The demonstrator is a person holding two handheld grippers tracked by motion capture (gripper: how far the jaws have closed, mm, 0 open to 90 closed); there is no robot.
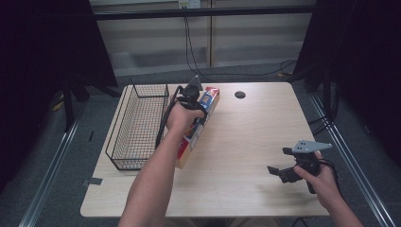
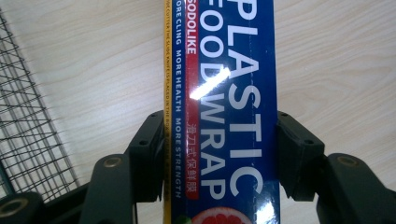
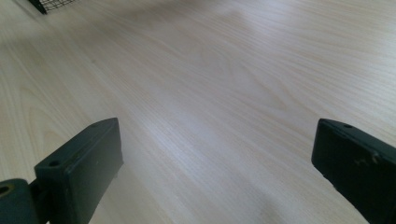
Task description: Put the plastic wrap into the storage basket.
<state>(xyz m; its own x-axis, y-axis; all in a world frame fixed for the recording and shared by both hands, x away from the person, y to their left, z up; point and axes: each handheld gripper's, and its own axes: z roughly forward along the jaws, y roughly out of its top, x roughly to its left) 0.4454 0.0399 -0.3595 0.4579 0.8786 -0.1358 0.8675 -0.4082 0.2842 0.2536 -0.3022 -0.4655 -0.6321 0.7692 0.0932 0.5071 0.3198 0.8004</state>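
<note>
A long, narrow blue cardboard box of plastic food wrap [image 2: 224, 93], edged with a yellow and red stripe and printed in white lettering, is clamped between the two black jaws of the left gripper [image 2: 219, 149], whose pads are pressed against the box's two long sides at about the middle of the visible stretch. In the high view the same box [image 1: 209, 98] is seen lying lengthwise over the left half of the pale wooden table [image 1: 246, 142], just beside the black wire basket [image 1: 137, 125], with its far end showing past the left gripper [image 1: 193, 97] and its near end reaching toward the table's middle beside the person's forearm. Whether the box is resting on the tabletop or is raised off it cannot be told with certainty from the pictures. The basket is stood along the table's left edge, and part of its mesh [image 2: 28, 126] is seen at the left of the left gripper view, close to the box but apart from it. The right gripper [image 1: 283, 165] is held over the near right part of the table, well apart from the box and the basket, with its jaws spread wide and nothing between them; in the right gripper view only bare wood [image 3: 210, 93] is seen between the two pads. A small round black disc [image 1: 240, 94] is set in the tabletop near its far edge.
</note>
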